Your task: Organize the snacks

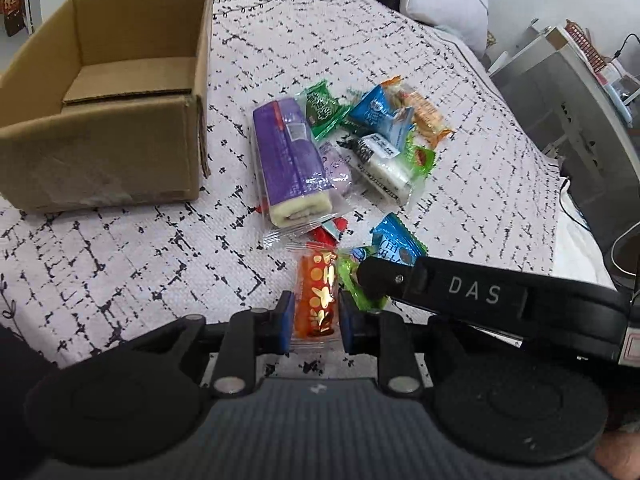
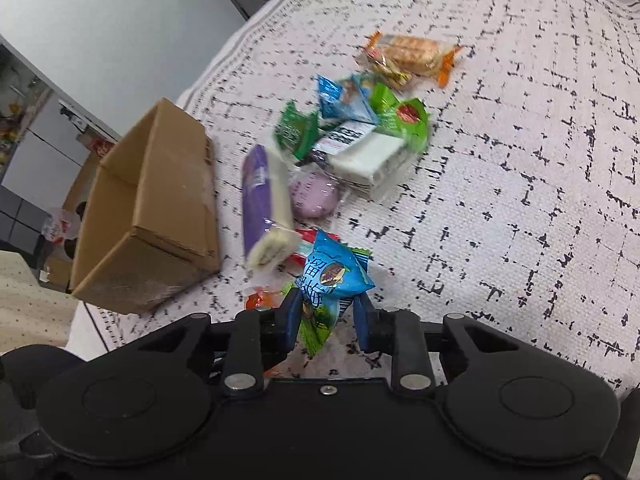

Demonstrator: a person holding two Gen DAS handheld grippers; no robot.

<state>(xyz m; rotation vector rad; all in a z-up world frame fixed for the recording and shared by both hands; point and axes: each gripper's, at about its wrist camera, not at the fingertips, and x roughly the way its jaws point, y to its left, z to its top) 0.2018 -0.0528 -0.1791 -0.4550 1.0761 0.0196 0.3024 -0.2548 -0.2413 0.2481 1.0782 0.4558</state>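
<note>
Left wrist: one cardboard box (image 1: 132, 92), two blue packets (image 1: 382, 118).

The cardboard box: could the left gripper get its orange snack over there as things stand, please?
Probably yes: the left gripper holds the orange snack, and bare bedspread lies between it and the open, empty cardboard box.

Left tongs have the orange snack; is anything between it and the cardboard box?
Nothing visible does. The orange snack sits in the left tongs; only bare patterned bedspread lies toward the cardboard box, whose top is open. The purple roll cake lies off to the right.
</note>
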